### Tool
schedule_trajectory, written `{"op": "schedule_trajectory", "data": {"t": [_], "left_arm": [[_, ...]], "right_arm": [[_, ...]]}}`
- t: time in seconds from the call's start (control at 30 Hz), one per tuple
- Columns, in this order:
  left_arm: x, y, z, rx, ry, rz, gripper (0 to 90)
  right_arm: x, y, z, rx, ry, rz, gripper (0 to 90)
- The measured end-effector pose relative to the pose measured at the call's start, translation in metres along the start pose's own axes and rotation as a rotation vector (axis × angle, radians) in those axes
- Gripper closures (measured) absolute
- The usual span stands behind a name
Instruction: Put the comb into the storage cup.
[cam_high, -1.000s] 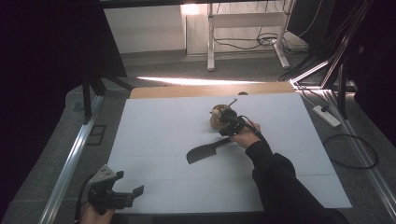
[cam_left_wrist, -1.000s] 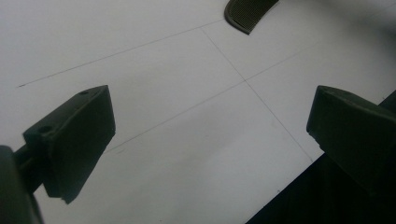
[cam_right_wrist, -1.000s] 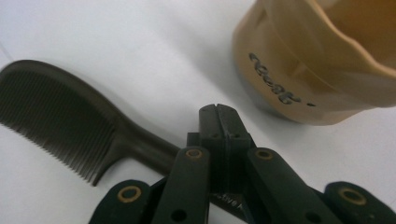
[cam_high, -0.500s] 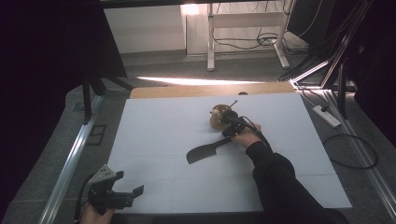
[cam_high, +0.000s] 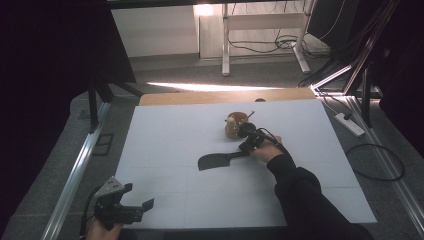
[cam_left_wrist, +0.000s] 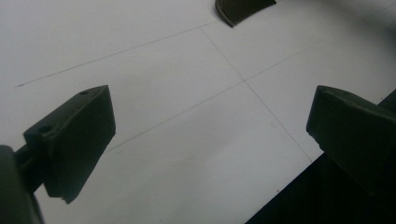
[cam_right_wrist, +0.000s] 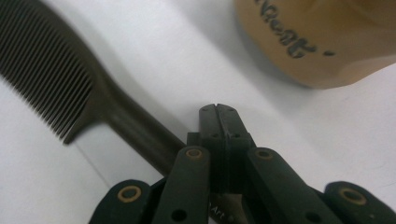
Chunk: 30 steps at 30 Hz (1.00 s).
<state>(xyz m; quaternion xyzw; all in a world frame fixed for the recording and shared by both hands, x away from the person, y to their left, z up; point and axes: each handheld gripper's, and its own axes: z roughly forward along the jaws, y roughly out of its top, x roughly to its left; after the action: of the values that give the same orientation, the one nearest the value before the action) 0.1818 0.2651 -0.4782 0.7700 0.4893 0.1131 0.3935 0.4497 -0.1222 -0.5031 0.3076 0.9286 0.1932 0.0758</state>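
A black wide-toothed comb lies flat on the white table, its handle pointing right. Close behind its handle stands a tan wooden cup with dark lettering. My right gripper sits low between the cup and the comb's handle. In the right gripper view its jaws are pressed together with nothing between them. The comb runs under their left side, and the cup is just ahead to the right. My left gripper rests at the table's near left corner, jaws wide apart and empty.
In the left gripper view the comb's rounded end shows far ahead, and the table's near edge cuts across at the lower right. Metal rails, a power strip and cables lie on the floor around the table.
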Motion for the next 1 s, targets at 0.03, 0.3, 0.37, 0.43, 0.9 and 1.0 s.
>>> {"op": "schedule_trajectory", "data": {"t": [0.03,0.3,0.37,0.43,0.9,1.0], "left_arm": [[0.0,0.0,0.0,0.0,0.0,0.0,2.1],[0.0,0.0,0.0,0.0,0.0,-0.001,2.2],[0.0,0.0,0.0,0.0,0.0,-0.001,2.3],[0.0,0.0,0.0,0.001,0.001,0.0,2.4],[-0.001,0.0,0.0,0.001,0.002,0.003,2.4],[-0.001,0.0,0.0,0.001,0.001,0.003,2.4]], "right_arm": [[0.001,-0.001,0.0,0.001,0.001,-0.003,90.0],[0.007,-0.009,-0.005,0.008,0.022,-0.023,90.0],[0.009,-0.012,-0.006,0.005,0.027,-0.026,90.0],[0.011,-0.014,-0.007,0.004,0.033,-0.029,90.0],[0.019,-0.026,-0.012,0.006,0.056,-0.036,90.0],[0.02,-0.027,-0.012,0.008,0.057,-0.038,90.0]]}}
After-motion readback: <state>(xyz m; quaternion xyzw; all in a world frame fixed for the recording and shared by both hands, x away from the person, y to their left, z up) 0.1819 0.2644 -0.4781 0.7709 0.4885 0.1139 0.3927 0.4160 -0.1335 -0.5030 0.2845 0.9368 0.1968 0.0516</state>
